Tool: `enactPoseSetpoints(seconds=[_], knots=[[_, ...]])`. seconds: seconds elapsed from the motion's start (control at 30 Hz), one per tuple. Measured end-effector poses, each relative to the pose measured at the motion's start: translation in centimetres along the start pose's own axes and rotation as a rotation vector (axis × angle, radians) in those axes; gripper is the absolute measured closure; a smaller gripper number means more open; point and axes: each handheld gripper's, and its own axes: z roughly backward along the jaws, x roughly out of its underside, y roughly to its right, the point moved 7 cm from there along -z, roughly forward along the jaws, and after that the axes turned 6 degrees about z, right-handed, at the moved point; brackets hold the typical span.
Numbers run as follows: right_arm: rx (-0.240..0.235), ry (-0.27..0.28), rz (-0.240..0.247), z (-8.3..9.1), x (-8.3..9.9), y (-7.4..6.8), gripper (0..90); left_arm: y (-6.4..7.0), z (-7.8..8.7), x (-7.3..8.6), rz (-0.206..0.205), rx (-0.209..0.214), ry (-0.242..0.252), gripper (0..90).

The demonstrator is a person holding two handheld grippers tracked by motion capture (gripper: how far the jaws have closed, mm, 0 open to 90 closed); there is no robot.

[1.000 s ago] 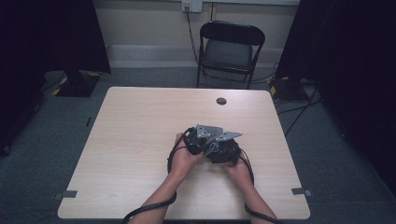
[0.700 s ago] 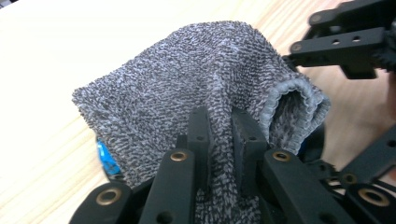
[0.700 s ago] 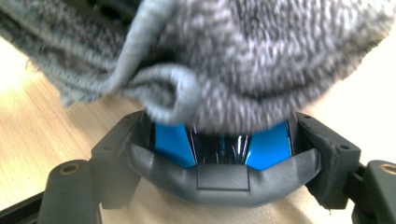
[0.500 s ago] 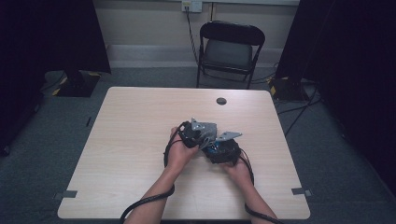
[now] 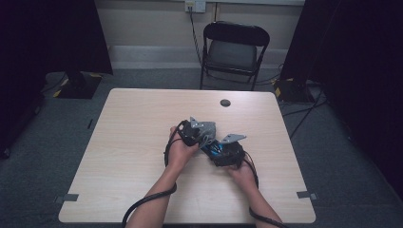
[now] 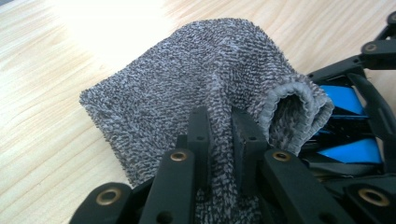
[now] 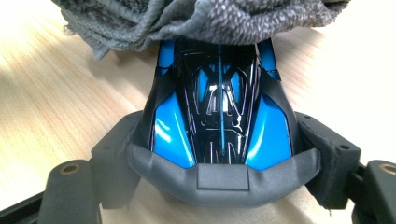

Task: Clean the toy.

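toy car (image 7: 219, 116), blue and black, sits low centre of the right gripper view, its long axis running straight away from the right gripper (image 7: 224, 179), whose jaws clamp its near end from both sides. grey cloth (image 6: 196, 93) drapes over its far end at the top of that frame, pinched between the pressed-together jaws of the left gripper (image 6: 219, 135). both meet mid-desk (image 5: 133, 123) in the high view, so the left one is placed to rub along the car.
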Motion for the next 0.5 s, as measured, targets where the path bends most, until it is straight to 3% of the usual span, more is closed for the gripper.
enactPoseSetpoints(seconds=[0.5], knots=[[0.000,0.000,0.000,0.0,0.0,0.0,24.1,-1.2,-0.6,-0.3,0.002,-0.040,-0.006,79.5]])
